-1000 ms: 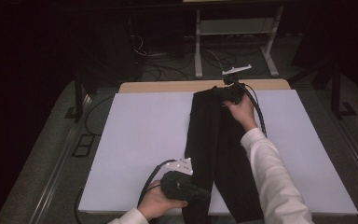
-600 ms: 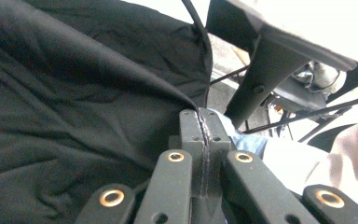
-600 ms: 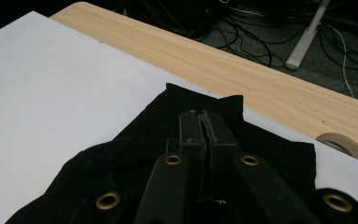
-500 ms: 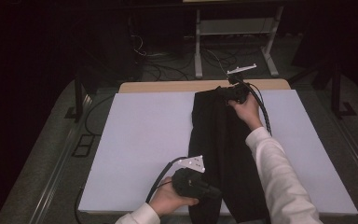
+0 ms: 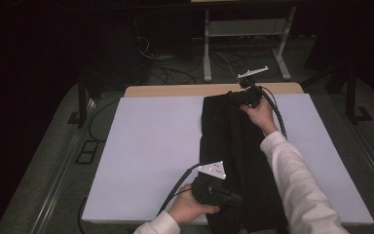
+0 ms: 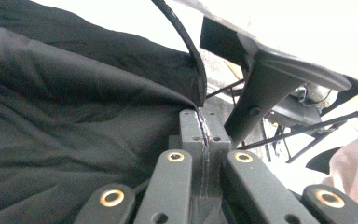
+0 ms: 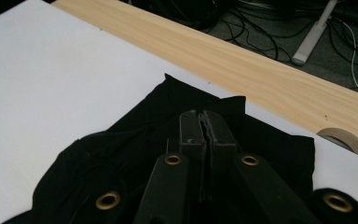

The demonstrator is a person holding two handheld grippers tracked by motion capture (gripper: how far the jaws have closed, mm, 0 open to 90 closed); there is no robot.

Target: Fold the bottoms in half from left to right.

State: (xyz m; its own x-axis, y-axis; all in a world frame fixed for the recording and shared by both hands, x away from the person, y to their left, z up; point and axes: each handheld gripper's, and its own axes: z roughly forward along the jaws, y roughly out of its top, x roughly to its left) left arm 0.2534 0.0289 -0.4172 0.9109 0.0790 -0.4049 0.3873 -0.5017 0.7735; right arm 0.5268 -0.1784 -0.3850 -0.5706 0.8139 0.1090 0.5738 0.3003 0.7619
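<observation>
From the high view, a long black folded cloth (image 5: pixel 233 161) is lying down the middle of the white flat surface (image 5: pixel 146 146). The left tool (image 5: pixel 224 197) is pinching its near end and the right tool (image 5: pixel 241 97) its far end.

In the left gripper view, the jaws are squeezing shut on the cloth's edge.

In the right gripper view, the jaws are closing tight on the cloth, near a wooden strip (image 7: pixel 242 65).
</observation>
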